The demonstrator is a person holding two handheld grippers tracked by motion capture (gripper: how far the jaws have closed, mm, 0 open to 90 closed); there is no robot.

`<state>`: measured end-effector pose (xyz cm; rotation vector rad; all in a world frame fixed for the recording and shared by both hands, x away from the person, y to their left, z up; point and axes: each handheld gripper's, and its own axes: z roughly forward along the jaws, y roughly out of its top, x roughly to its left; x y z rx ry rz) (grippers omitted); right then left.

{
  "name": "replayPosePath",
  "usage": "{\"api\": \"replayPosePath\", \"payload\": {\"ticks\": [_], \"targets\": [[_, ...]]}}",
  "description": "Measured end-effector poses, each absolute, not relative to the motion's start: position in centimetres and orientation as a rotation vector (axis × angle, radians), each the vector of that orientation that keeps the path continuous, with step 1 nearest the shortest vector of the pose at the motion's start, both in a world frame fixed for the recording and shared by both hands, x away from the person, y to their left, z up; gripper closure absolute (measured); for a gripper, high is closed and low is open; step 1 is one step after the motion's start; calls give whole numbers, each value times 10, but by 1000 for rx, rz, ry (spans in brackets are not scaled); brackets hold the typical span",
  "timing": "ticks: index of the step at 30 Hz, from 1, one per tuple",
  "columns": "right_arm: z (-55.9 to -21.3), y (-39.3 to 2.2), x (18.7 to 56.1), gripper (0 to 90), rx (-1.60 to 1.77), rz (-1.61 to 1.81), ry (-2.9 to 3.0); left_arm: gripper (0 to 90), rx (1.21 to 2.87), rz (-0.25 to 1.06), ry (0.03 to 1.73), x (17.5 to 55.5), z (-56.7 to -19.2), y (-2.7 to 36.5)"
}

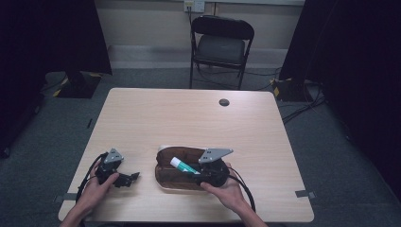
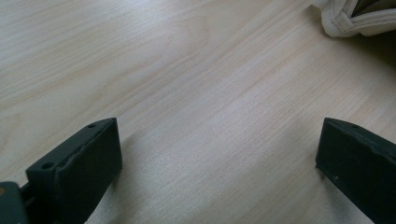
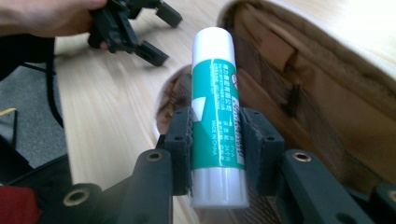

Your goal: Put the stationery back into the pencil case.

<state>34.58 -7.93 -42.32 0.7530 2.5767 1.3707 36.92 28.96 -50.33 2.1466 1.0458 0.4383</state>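
My right gripper (image 3: pixel 215 154) has its fingers (image 3: pixel 180 149) clenched on one glue stick (image 3: pixel 215 112), white with a green label, gripped around its lower half and sticking out ahead of the pads. I hold it just over the open mouth of one brown pouch (image 1: pixel 177 165) that lies on the table (image 1: pixel 189 118) close to my edge; whether the far end of the stick is already past the rim I cannot tell. So as I judge it, picking up the stick is done, and what remains is to lower it into the pouch and let go.

My left gripper (image 1: pixel 127 178) rests on the table off to the side, well apart from the pouch, its fingers (image 2: pixel 88 158) released with nothing but bare wood between them.

Count: one glue stick, one pouch, two grippers. Farther off on the table is one small dark round cap (image 1: pixel 224 102), and beyond the far edge stands one black folding chair (image 1: pixel 221 47).
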Motion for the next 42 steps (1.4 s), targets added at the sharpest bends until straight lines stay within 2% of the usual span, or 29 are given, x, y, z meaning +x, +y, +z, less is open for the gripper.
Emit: {"api": "replayPosePath", "payload": {"ticks": [16,28,31,35,40,42], "targets": [[-439,-64,366,658,781,1303,2577,0,2147,439,1049,369,-503,289],[-444,-68,374,657,809,1280,2552,0,2151,439,1044,368,-503,290],[-445,-71,376,589,835,1267,2521,0,2151,441,1044,368,-503,290],[-443,-72,375,563,833,1275,2504,1,2153,442,1045,368,-503,290],[-444,-74,375,578,849,1271,2508,1,2153,441,1045,368,-503,290],[-443,-77,376,613,860,1283,2504,1,2152,440,1044,368,-503,290]]}}
